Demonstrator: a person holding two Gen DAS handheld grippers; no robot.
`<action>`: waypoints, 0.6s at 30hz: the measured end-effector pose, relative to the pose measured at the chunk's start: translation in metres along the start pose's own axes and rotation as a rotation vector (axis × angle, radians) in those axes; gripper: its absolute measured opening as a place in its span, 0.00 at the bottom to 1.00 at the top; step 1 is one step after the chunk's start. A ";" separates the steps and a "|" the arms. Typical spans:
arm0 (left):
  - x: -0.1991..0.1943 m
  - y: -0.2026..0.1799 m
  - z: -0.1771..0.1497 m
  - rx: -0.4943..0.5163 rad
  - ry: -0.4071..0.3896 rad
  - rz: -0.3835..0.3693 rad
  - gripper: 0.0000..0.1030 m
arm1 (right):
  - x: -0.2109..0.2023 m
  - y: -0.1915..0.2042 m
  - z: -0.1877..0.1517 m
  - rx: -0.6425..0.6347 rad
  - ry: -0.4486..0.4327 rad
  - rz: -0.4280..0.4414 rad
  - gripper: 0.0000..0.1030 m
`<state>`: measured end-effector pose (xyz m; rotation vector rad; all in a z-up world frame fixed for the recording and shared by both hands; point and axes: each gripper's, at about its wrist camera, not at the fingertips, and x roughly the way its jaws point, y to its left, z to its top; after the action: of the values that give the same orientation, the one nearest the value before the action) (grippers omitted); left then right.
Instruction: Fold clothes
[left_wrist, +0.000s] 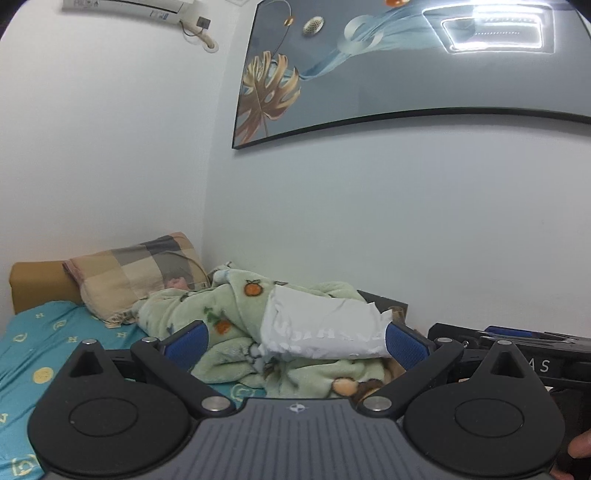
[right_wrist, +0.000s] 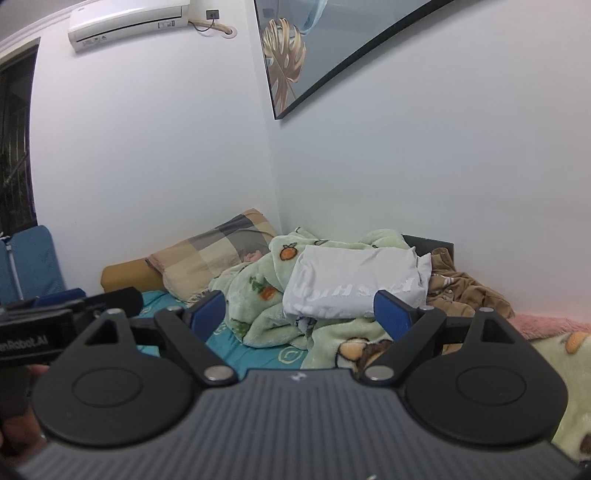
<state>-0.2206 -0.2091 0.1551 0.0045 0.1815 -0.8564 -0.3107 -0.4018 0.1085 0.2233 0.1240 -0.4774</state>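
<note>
Holding both grippers up and nearly level over the bed, we had nothing between the fingers of either. Our left gripper stood spread wide, its blue pads far apart with only air between them. Our right gripper was likewise parted wide and carried nothing.

Ahead of us, a folded white garment with pale lettering lay on top of a rumpled green fleece blanket printed with oranges and bears. Both sat toward the far side of the bed, close to the wall, well apart from our fingertips. In each wrist view the garment only appeared between the pads because it lay behind them.

Left of the blanket, a checked beige and grey pillow leaned against a tan headboard cushion. Below it, a teal sheet with yellow motifs covered the mattress. A crumpled brown garment lay just right of the white one, against the wall, and a pink fluffy fabric showed beyond it.

On the wall hung a framed picture with a golden leaf, and an air conditioner sat high in the corner. Each view caught the other gripper at its edge.
</note>
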 end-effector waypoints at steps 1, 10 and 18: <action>-0.005 0.002 -0.003 -0.004 -0.003 -0.001 1.00 | -0.003 0.002 -0.003 0.005 -0.004 0.000 0.86; -0.012 0.005 -0.016 0.004 0.013 0.035 1.00 | -0.004 0.012 -0.016 -0.014 0.002 0.000 0.86; -0.009 0.007 -0.018 -0.002 0.025 0.038 1.00 | 0.001 0.015 -0.018 -0.025 0.013 -0.004 0.86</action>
<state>-0.2239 -0.1962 0.1384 0.0164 0.2048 -0.8188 -0.3038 -0.3853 0.0940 0.2021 0.1435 -0.4784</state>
